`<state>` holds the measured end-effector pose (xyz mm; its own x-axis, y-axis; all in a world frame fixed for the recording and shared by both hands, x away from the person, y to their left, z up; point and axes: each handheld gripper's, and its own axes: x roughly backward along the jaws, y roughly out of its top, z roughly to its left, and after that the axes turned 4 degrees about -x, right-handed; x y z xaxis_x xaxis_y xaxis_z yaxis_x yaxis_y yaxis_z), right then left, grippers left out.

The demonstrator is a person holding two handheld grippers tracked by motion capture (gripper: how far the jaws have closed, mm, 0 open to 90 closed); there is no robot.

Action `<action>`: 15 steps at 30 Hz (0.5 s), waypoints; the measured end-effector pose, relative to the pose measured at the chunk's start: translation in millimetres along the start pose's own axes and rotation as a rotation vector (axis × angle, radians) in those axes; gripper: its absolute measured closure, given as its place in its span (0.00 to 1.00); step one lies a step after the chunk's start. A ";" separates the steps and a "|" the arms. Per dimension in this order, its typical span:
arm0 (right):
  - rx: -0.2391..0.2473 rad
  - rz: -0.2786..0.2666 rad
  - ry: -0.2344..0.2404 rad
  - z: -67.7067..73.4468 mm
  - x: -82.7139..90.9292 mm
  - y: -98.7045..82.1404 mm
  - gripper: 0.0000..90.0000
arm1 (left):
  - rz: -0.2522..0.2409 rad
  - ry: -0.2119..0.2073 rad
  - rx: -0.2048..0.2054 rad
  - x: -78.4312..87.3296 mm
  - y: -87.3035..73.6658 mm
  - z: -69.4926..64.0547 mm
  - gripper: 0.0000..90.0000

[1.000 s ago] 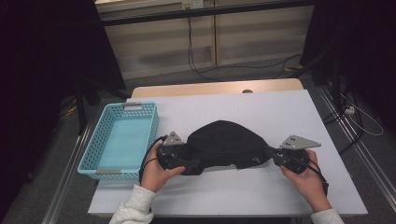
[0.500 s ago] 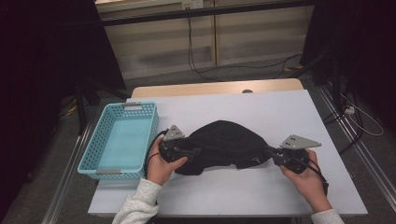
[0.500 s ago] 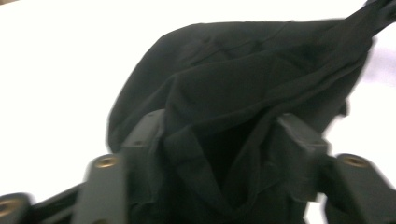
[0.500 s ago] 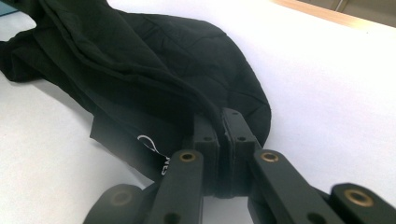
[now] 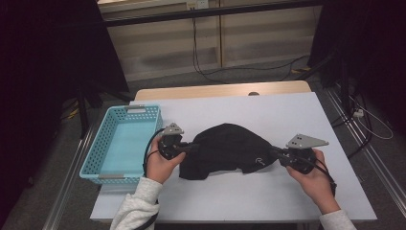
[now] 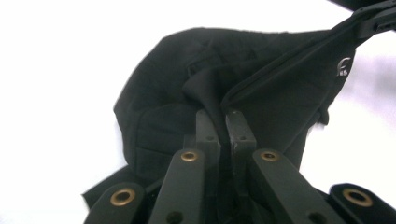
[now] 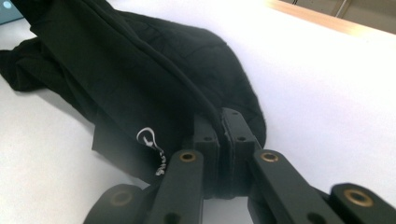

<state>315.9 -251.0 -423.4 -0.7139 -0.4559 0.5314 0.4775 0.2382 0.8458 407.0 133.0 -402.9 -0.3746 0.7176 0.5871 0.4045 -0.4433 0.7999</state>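
Note:
A black garment (image 5: 227, 151) with a small white logo (image 5: 258, 161) lies bunched on the white table (image 5: 268, 115). My left gripper (image 5: 195, 146) has just been closing and is now shut on the garment's left edge; a fold of cloth (image 6: 210, 100) is pinched between its jaws (image 6: 223, 115). At the right end, my right gripper (image 5: 275, 153) is shut on the garment's hem, and the black fabric (image 7: 140, 70) runs into its closed jaws (image 7: 222, 116) near the white logo (image 7: 148, 137). The cloth stretches between the two grippers.
A light blue plastic basket (image 5: 107, 143) stands at the table's left edge, just beside my left hand. A bare wooden strip (image 5: 220, 90) runs along the table's far edge. Cables lie on the floor beyond the table.
My left gripper moved right to the garment's left edge, closed on it and lifted it slightly. The right gripper kept its hold and stayed in place.

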 end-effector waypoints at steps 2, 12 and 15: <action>0.011 -0.003 -0.001 -1.0 1.0 6.2 0.96 | -0.011 0.003 0.007 5.2 5.6 2.0 0.96; 0.031 -0.041 -0.016 -6.9 8.1 52.6 0.96 | -0.063 0.027 0.013 21.7 37.1 15.4 0.96; 0.035 -0.047 -0.025 -9.1 9.6 61.1 0.96 | -0.064 0.033 0.005 25.3 44.5 15.4 0.96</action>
<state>342.9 -248.6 -367.1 -0.7481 -0.4458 0.4916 0.4253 0.2466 0.8708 428.3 139.7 -354.4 -0.4275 0.7262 0.5384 0.3826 -0.3943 0.8356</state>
